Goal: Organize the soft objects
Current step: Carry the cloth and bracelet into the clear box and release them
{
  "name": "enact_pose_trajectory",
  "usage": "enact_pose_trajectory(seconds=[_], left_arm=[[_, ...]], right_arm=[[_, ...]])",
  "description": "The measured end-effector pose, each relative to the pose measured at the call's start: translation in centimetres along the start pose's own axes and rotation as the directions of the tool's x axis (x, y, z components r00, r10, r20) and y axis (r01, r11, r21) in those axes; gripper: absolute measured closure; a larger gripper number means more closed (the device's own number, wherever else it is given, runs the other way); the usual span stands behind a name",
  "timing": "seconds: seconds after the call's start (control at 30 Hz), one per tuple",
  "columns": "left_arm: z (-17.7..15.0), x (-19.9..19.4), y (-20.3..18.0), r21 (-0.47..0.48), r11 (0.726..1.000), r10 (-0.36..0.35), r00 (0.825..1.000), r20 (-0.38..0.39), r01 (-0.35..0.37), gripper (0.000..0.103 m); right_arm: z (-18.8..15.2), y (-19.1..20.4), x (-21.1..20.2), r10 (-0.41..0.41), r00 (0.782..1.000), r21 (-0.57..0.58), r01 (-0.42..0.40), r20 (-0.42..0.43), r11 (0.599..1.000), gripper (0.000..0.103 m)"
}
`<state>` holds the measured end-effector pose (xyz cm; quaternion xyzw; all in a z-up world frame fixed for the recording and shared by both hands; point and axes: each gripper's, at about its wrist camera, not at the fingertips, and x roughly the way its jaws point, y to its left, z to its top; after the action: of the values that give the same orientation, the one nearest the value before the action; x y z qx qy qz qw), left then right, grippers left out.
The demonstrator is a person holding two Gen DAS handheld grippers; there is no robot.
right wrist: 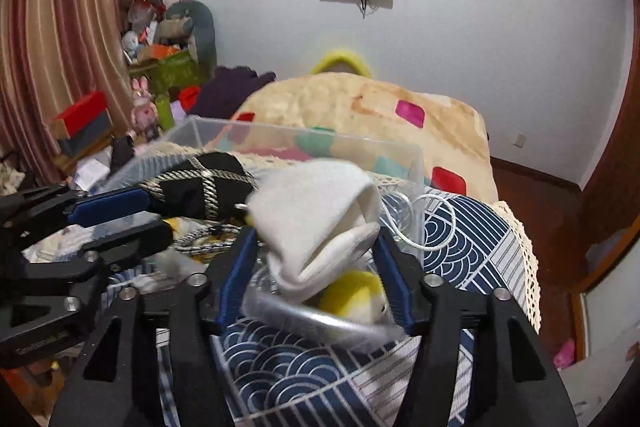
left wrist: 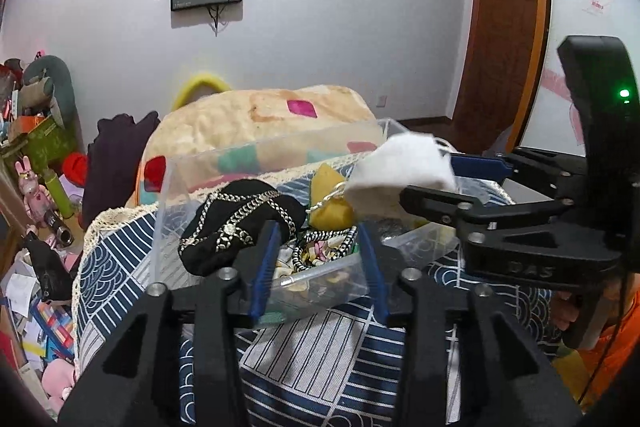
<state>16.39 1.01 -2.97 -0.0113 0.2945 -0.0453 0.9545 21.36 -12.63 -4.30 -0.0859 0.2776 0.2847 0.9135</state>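
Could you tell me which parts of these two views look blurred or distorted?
Left wrist view: the white sock is slightly smeared, and the door frame bows from the fisheye. Right wrist view: the sock and the clear box's near rim are motion-blurred, and the curtain curves.

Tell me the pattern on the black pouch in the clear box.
Black pouch crossed with silver-gold chain-like trim; left wrist view shows it best.

Dim, even indoor light; fisheye-warped edges; white cloth (right wrist: 320, 223) motion-blurred.
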Motion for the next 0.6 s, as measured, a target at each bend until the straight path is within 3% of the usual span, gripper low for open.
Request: enact_pose_trajectory(seconds=[0.23,0.43,0.6], left_arm=[[0.0,-3.0,-0.1,-0.007,1.000,0.001,0.998,0.067,0.000,0.056],[-0.2,-6.2,0.1,-0.029,1.000,0.005,0.991,0.137,-0.002,0.055],[-0.2,-9.4,0.1,-0.041,0.999,0.014,0.976,0.216,-0.006,0.044]], right_arm=[[0.4,0.3,-4.3,0.015,0.993,-0.001,-0.015,0.114,1.000,0.042],[0.3,1.2,-8.2,0.033,0.973,-0.003,-0.033,0.226,0.999,0.042],[-0.3,2.1,-10.3,0.029,0.956,-0.012,-0.027,0.291,1.000,0.042]])
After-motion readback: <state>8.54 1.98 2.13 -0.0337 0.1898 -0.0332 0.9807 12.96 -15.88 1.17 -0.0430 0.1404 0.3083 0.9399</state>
